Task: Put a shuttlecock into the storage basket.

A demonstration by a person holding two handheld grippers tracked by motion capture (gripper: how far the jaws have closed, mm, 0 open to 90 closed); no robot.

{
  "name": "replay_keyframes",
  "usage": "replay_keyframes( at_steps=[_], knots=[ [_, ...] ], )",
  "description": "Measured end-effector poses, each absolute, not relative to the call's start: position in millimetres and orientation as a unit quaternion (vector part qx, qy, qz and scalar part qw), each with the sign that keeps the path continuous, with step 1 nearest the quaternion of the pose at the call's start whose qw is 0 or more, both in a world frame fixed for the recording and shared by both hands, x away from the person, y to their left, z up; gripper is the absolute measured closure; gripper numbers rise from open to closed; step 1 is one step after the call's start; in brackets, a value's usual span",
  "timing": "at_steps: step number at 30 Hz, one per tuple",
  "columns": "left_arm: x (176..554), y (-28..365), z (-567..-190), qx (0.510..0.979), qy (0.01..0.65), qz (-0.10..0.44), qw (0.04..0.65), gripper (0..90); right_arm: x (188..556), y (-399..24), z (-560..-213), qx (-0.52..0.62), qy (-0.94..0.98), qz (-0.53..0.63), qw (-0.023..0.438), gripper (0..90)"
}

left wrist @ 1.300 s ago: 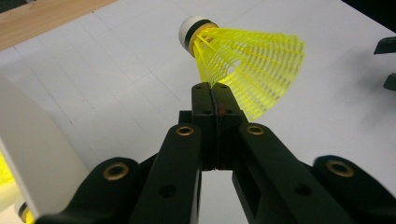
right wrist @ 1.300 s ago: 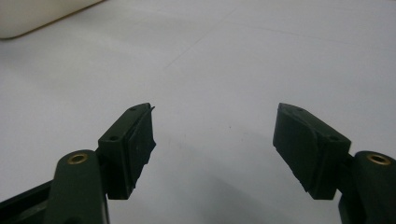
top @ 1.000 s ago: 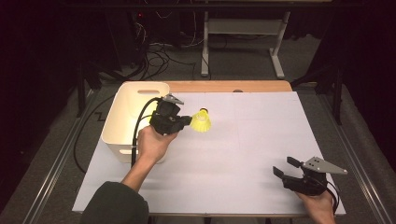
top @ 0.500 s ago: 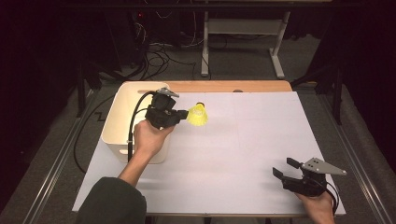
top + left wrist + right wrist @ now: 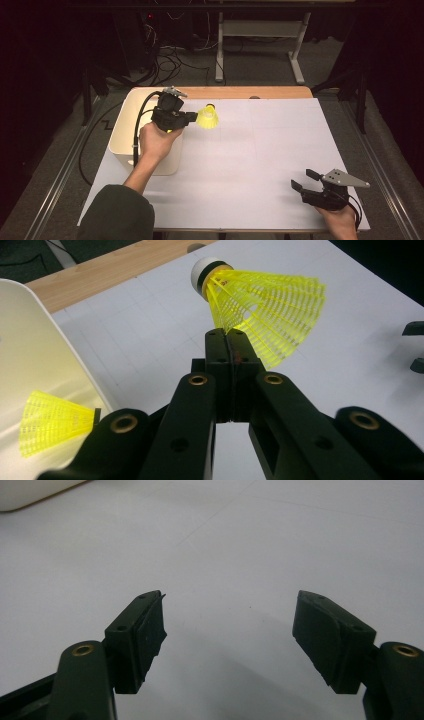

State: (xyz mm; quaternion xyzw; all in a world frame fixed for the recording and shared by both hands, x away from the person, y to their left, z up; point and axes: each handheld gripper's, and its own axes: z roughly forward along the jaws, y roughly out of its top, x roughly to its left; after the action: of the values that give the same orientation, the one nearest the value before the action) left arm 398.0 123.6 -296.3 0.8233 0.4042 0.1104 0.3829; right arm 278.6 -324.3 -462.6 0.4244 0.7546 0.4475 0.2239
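The left gripper (image 5: 192, 119) has its fingers (image 5: 230, 347) clamped on the skirt edge of a yellow shuttlecock (image 5: 208, 117), held in the air just beyond the right wall of the white bin (image 5: 122, 131). The shuttlecock's long axis lies roughly level, cork tip pointing away toward the far edge of the tabletop (image 5: 280, 150). The bin sits directly beside the hand, on its left, with another yellow shuttlecock (image 5: 52, 421) already inside. The right gripper (image 5: 306, 184) rests well apart at the near right corner, fingers spread and empty.

Yellow plastic mesh shuttlecock (image 5: 265, 315), glossy cream plastic bin (image 5: 122, 130), matt white paper tabletop (image 5: 260, 160).
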Motion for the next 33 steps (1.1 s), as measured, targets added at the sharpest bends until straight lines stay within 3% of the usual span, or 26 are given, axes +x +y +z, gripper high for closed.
replay_keyframes(
  at_steps=[33],
  knots=[
    [403.1,152.2,-280.6,0.812,0.427,0.133,0.376,90.0,279.0,-324.4,-463.2,0.425,0.755,0.448,0.222,29.4]
  ],
)
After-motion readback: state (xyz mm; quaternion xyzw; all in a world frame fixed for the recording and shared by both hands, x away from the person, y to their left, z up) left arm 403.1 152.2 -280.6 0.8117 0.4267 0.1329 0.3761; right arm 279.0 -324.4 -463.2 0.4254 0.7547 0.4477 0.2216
